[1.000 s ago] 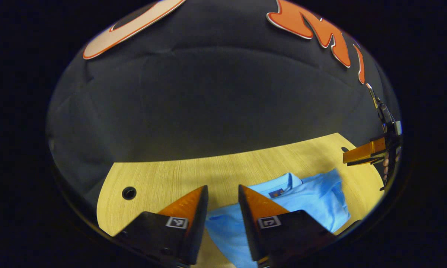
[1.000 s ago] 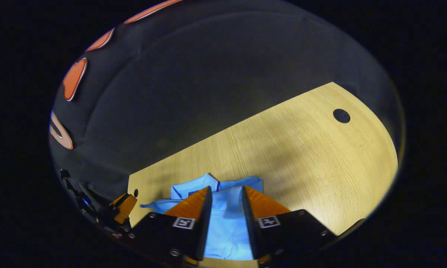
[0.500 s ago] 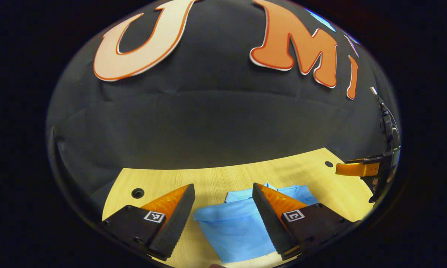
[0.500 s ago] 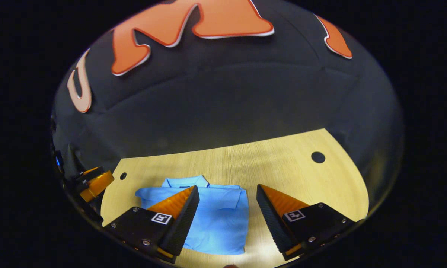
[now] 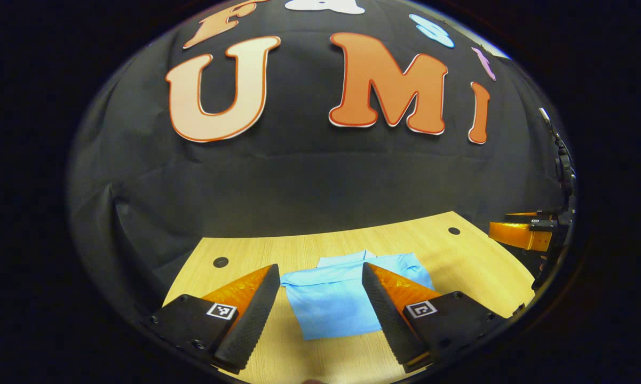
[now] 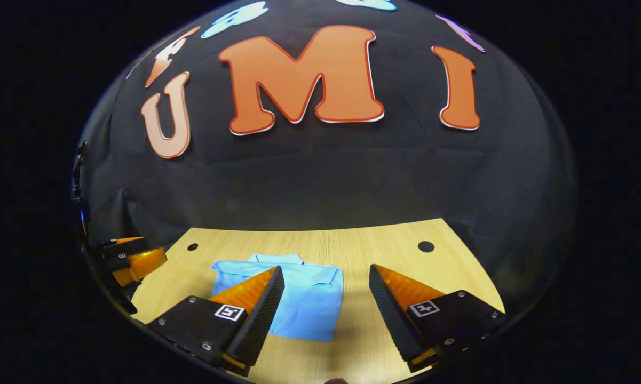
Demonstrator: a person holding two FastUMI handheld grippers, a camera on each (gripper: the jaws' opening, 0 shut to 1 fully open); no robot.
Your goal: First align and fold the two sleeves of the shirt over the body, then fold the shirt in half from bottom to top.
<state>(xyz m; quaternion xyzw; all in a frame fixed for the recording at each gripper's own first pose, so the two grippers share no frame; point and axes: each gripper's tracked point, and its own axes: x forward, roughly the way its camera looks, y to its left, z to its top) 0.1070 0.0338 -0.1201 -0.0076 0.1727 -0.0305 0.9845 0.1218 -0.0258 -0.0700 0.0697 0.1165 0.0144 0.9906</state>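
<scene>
1. Both tools have drawn back and risen from the shirt point(image 5: 335, 298) over the last second. A second ago each had its jaws close together, low over the blue cloth; now each stands wide apart with nothing between the jaws.

2. The left tool point(image 5: 318, 306) hangs above the near edge of the desk point(image 5: 459, 256), its jaws spread to either side of the shirt as seen in the left gripper view, but clear of it and not touching.

3. The right tool point(image 6: 324, 309) is likewise spread and empty. In the right gripper view the shirt point(image 6: 299, 298) lies ahead and slightly to its left. The left tool point(image 6: 133, 261) also appears at the far left edge there, and the right tool point(image 5: 520, 232) at the far right edge of the left gripper view.

4. The shirt lies flat near the middle of the desk as a compact rectangle, collar toward the booth wall, with no sleeve sticking out at either side.

5. Judging by that shape, both sleeves are folded in and the bottom-to-top fold is made. The fisheye edges make it hard to tell whether the layers line up exactly, so the hem may sit a little off.

6. With both tools released and withdrawn, the task looks finished; at most a small squaring-up remains.
</scene>
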